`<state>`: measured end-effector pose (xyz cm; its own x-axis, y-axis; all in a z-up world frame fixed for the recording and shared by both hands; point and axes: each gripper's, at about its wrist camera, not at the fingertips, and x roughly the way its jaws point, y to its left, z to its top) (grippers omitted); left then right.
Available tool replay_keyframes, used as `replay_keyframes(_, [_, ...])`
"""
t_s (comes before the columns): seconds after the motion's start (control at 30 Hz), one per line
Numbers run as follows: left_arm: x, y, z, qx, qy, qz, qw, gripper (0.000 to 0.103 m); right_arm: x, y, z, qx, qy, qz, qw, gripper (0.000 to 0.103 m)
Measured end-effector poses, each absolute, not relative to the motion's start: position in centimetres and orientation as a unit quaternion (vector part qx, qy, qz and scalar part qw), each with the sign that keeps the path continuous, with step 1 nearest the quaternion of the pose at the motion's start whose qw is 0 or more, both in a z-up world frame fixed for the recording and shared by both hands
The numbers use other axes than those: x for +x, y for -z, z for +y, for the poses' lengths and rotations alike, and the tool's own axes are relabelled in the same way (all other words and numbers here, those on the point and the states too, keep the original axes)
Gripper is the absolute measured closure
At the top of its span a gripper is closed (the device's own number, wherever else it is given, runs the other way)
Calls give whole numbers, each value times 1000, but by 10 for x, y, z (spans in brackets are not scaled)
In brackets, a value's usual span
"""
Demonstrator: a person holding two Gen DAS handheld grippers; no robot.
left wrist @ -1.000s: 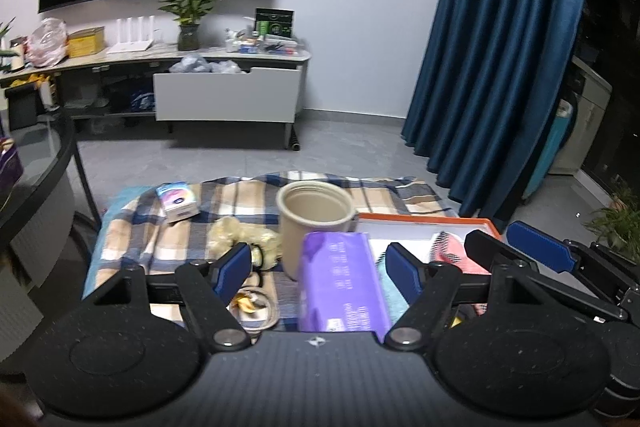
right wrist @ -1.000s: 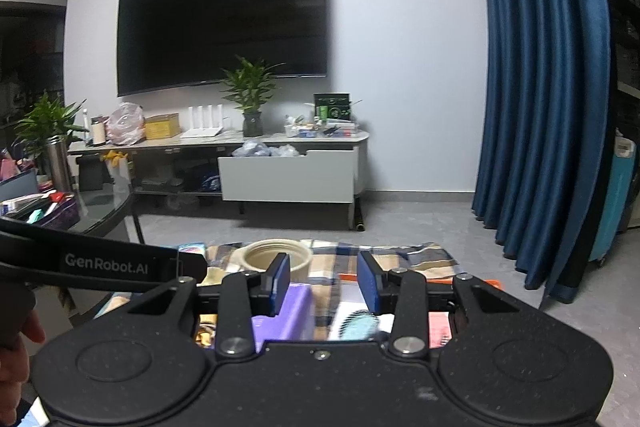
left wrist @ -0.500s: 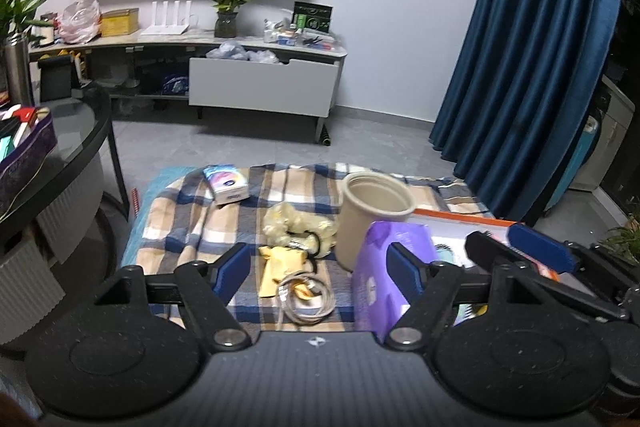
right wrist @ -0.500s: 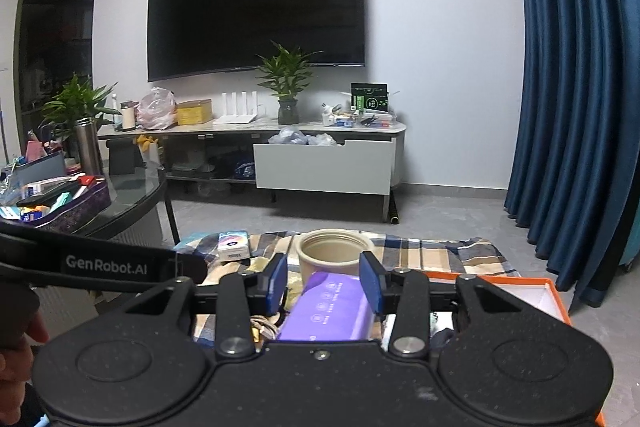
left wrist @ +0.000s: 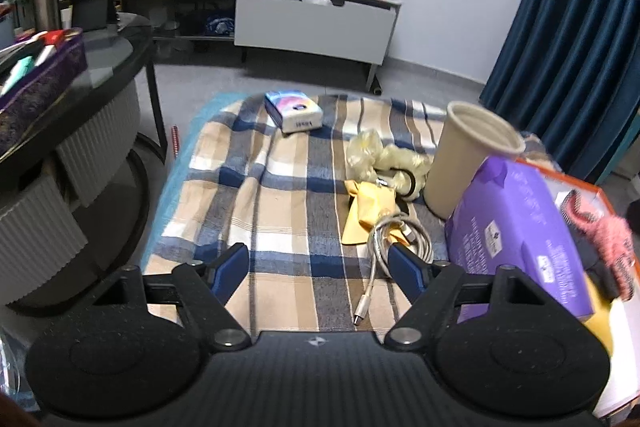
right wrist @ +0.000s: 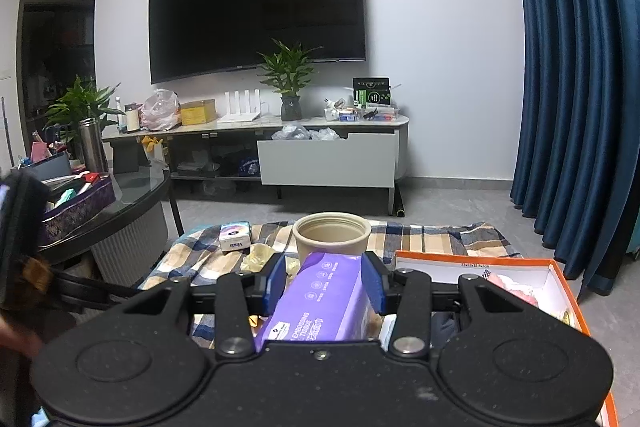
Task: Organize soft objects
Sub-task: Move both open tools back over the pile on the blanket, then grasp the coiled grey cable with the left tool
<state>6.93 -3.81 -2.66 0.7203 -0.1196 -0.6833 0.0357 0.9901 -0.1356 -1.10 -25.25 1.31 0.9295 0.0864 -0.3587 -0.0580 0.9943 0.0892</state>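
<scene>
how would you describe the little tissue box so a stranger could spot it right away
Find the blue-and-tan plaid blanket spread on the floor before the TV stand. At its far edge, left of the tall beige paper cup, lies a small white cardboard tissue box. Its blue-and-pink top is what marks it out.

Purple tissue pack point(right wrist: 324, 303), plaid blanket point(left wrist: 280, 195), orange box point(right wrist: 568, 291)

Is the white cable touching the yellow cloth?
Touching. The left wrist view shows the white cable's coiled loops lying right on top of the yellow cloth's lower end, with no checked blanket showing between them.
</scene>
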Motion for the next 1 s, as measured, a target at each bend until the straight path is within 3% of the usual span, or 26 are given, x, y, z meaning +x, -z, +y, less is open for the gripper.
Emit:
replay_keyframes(0.4, [109, 66, -74, -6, 77, 394, 916, 25, -9, -14, -262, 32, -36, 171, 984, 48])
replay_keyframes(0.5, [117, 76, -78, 1, 72, 400, 914, 33, -6, -11, -263, 33, -37, 174, 984, 48])
replay_keyframes(0.57, [121, 82, -76, 4, 66, 406, 912, 44, -5, -10, -264, 33, -37, 173, 984, 48])
replay_keyframes(0.63, [121, 83, -71, 2, 62, 410, 910, 46, -4, -10, -263, 34, -38, 173, 984, 48])
replay_keyframes(0.77, [107, 76, -50, 7, 41, 405, 913, 46, -6, -10, -262, 36, -43, 170, 984, 47])
replay_keyframes(1.0, [81, 70, 8, 14, -33, 405, 914, 37, -4, -12, -249, 35, -61, 170, 983, 46])
